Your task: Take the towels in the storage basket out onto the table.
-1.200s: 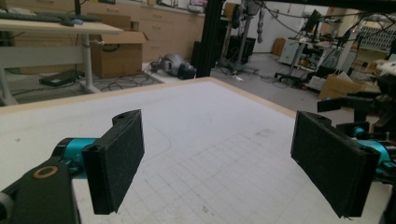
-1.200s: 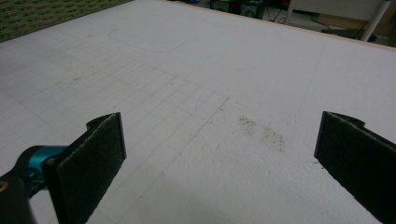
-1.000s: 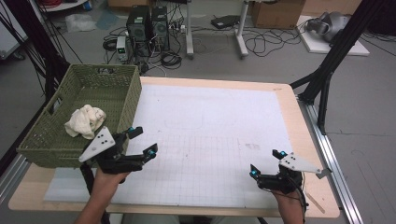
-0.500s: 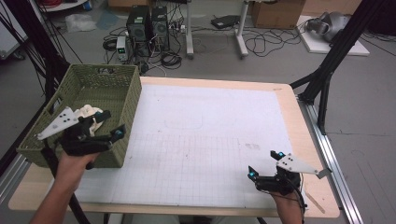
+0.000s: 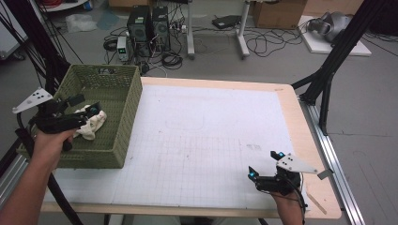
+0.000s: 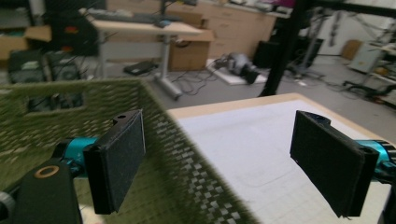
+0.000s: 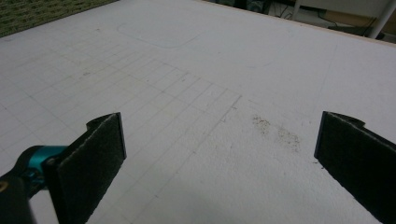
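While the left tool (image 5: 83,105) hovers open over the white cloth (image 5: 92,124) lying inside the green basket (image 5: 126,122), lower it straight down and pinch a raised fold; the right tool (image 5: 264,165) rests open on the worktop (image 5: 206,126).

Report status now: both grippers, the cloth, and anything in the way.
Left gripper open, over the basket, above the cloth. Right gripper open, empty, low over the mat. Cloth in basket, not gripped. Nothing blocking.

White gridded mat (image 5: 211,140), wooden table (image 5: 291,108), floor cables (image 5: 272,44)
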`<control>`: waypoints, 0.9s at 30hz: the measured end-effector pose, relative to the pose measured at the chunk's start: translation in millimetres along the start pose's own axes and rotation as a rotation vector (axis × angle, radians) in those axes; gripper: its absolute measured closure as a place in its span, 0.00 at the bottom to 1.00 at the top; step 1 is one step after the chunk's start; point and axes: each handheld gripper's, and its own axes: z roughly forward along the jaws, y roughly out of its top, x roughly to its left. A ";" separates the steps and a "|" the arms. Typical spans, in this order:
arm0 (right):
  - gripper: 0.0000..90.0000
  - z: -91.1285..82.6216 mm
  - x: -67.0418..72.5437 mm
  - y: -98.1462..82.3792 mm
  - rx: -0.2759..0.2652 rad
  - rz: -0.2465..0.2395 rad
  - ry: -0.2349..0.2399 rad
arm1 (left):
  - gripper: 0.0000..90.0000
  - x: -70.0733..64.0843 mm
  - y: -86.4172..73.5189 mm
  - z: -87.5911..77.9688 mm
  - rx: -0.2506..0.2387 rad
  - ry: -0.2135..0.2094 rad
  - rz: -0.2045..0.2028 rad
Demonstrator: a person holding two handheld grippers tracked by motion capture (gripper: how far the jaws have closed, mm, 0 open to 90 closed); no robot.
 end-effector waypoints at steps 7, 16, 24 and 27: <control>0.01 4.0 -2.3 -1.9 0.017 0.011 0.001 | 0.20 27.4 -6.6 14.0 0.086 0.099 -0.020; 0.01 5.7 1.0 -2.6 0.033 0.002 0.004 | 0.22 61.2 -28.1 34.8 0.337 0.276 -0.053; 0.01 6.8 0.6 -3.5 0.039 -0.003 0.002 | 0.24 77.7 -35.8 49.2 0.467 0.402 -0.097; 0.01 6.9 0.8 -3.7 0.041 -0.001 0.001 | 0.25 81.7 -42.5 56.7 0.545 0.446 -0.091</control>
